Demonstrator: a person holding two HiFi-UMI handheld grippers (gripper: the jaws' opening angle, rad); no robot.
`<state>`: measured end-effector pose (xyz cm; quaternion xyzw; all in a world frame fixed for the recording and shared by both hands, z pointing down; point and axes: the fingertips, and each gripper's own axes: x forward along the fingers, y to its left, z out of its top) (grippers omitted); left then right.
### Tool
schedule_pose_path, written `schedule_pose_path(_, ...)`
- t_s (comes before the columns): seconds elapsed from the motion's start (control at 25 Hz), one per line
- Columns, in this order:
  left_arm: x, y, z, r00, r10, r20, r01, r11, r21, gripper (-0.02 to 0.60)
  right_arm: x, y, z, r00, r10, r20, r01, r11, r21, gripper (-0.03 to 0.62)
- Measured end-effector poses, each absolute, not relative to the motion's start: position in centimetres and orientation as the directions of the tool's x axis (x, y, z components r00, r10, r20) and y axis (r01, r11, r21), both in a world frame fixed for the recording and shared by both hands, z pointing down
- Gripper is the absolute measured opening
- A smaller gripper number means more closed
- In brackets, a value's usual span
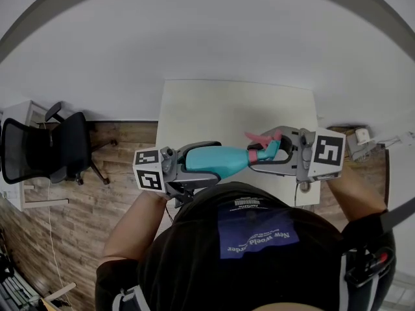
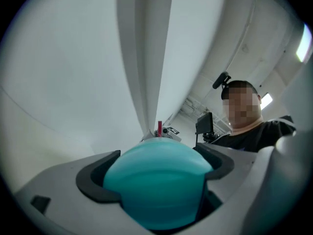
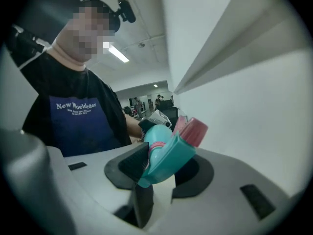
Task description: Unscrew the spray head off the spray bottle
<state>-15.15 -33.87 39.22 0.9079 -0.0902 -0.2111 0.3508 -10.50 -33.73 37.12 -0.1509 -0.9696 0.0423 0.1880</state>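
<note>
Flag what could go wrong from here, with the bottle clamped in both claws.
1. The left claw grips the spray bottle on its rounded body, which may spin in the pads under twisting.
2. The spray head sits skewed in the right claw, so that grip could slip off.
3. The bottle is held sideways in the air over the table. Once the head loosens, any contents could spill or a part could drop.

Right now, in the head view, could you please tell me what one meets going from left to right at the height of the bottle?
Black office chair → left hand-held gripper → teal spray bottle → spray head → right hand-held gripper.
</note>
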Motion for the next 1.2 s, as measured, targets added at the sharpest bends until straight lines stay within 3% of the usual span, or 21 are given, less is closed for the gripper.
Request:
schedule_pose_path(0.24,-15.0,-34.3,40.1,0.893,-0.295,-0.340,0.084,-0.633,0.769,0.500,-9.9,-33.4,38.3,-0.830,0.259,0.493,0.358,0.927,0.115,0.132)
schedule_pose_path(0.6,-14.6,-33.6,40.7,0.883,-0.272,-0.381,0.186,-0.543,0.819,0.500,-9.8,-32.2,38.2,-0.829,0.186,0.527,0.430,0.814,0.390,0.132)
schedule_pose_path(1.2,-14.7,-33.0,42.1,0.859,-0.271,-0.434,0.279,-0.463,0.841,0.500,-8.8,-31.9,37.8,-0.808,0.096,0.582,0.501,0.632,0.591,0.132)
